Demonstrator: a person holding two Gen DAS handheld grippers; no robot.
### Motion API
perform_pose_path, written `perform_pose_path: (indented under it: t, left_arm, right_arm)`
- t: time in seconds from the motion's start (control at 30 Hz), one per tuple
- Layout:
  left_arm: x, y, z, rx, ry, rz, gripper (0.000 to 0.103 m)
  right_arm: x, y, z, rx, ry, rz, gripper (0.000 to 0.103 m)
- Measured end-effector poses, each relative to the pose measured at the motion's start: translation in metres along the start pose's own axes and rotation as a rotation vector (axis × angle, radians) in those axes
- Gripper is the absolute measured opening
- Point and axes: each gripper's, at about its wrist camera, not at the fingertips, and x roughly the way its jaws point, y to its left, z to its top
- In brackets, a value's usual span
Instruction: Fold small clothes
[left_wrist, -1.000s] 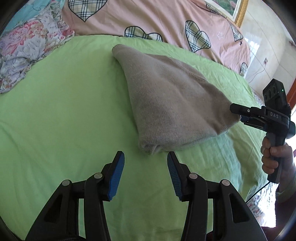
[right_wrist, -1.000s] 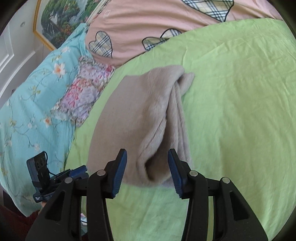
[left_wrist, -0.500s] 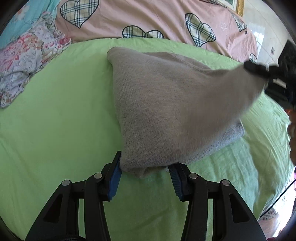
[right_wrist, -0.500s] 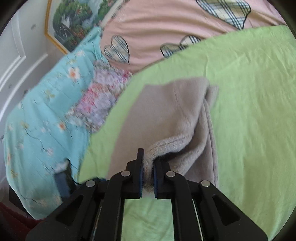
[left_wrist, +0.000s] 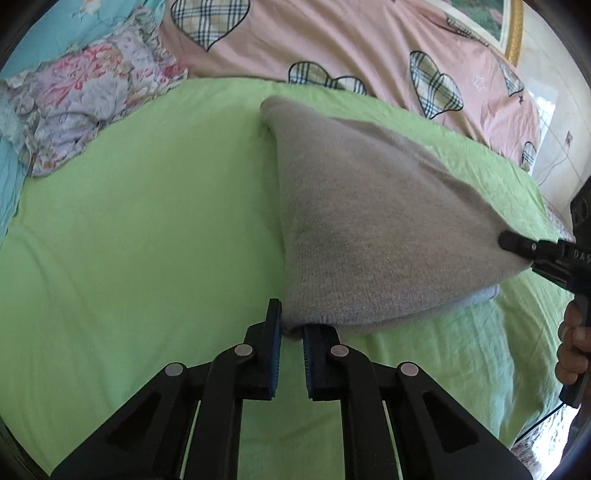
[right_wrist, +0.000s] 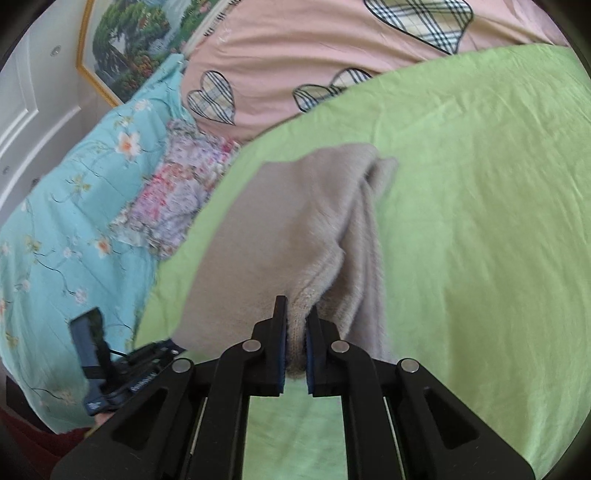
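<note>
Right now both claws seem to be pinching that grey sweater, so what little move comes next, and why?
Probably lift both corners and carry them toward the far edge. The left claw and right claw each pinch a near corner of the sweater, which lies on the green sheet.

Grey-beige knit garment (left_wrist: 369, 229), folded, on green bed sheet (left_wrist: 147, 240).
Soft fuzzy knit, doubled over with layered edges showing; two near corners lifted off the sheet, far end resting flat, upper layer stretched taut between corners.
</note>
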Motion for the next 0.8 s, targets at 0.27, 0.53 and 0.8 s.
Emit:
perform_pose_path:
  t: [0.27,0.53,0.8]
  left_arm:
    - [0.003,0.003,-0.007,-0.039,0.025,-0.018,0.007]
    - [0.01,0.009,-0.016,-0.066,0.067,-0.059,0.006]
    - [-0.026,0.019,-0.014,-0.014,0.074,-0.163,0.007]
  right_arm:
    - [0.0,-0.001,-0.001,-0.104,0.005,-0.124,0.007]
    - [0.019,-0.016,-0.02,-0.099,0.083,-0.199,0.007]
    - [0.004,-0.018,-0.013,-0.051,0.104,-0.214,0.017]
